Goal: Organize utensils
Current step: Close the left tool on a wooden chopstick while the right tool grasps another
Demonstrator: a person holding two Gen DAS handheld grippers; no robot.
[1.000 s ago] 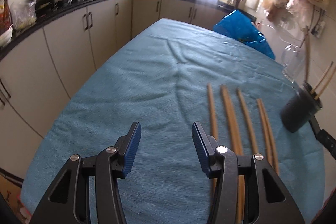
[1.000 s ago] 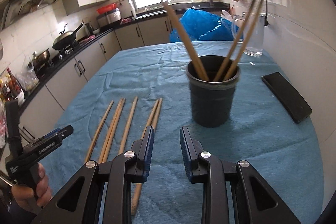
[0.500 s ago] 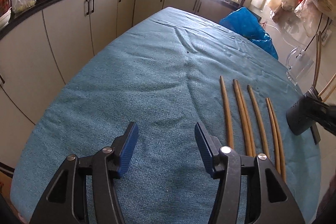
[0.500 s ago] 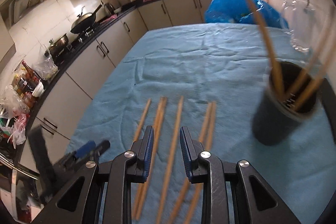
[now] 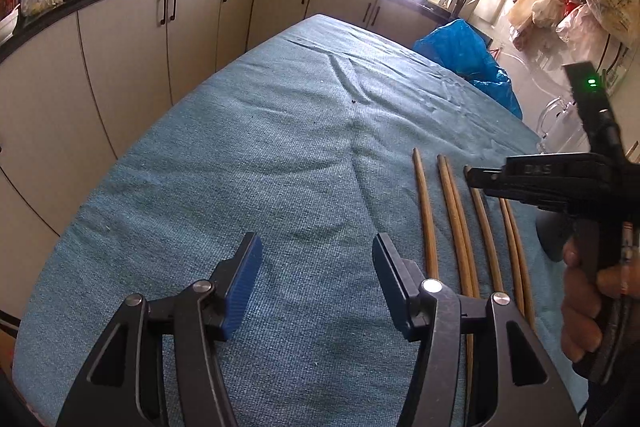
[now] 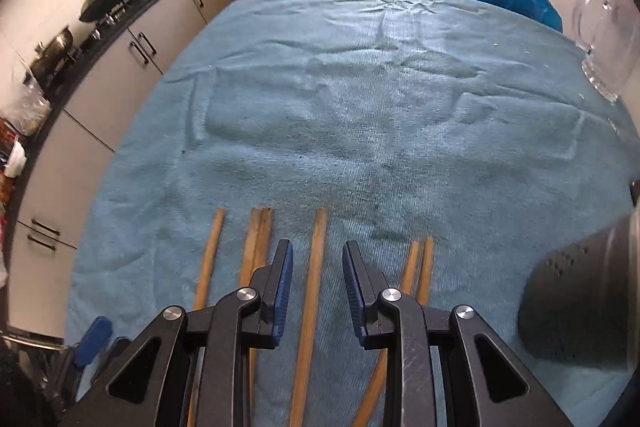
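Right tongs open astride the middle chopstick lying on the blue-clothed worktop, left tongs open, empty; stick looks light, stiff, slippery, so pinch mid-shaft.

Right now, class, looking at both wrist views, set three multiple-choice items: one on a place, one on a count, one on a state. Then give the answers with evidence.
1. Where do the loose chopsticks lie?
A. on the blue cloth
B. on the counter
C. in the clear jug

2. How many chopsticks lie there?
A. three
B. six
C. nine

3. What is between the right gripper fingers?
A. nothing
B. one chopstick, not yet pinched
C. the dark holder

Answers: 1 A, they rest flat on the cloth; 2 B, one, a pair, one, a pair; 3 B, gaps show either side.
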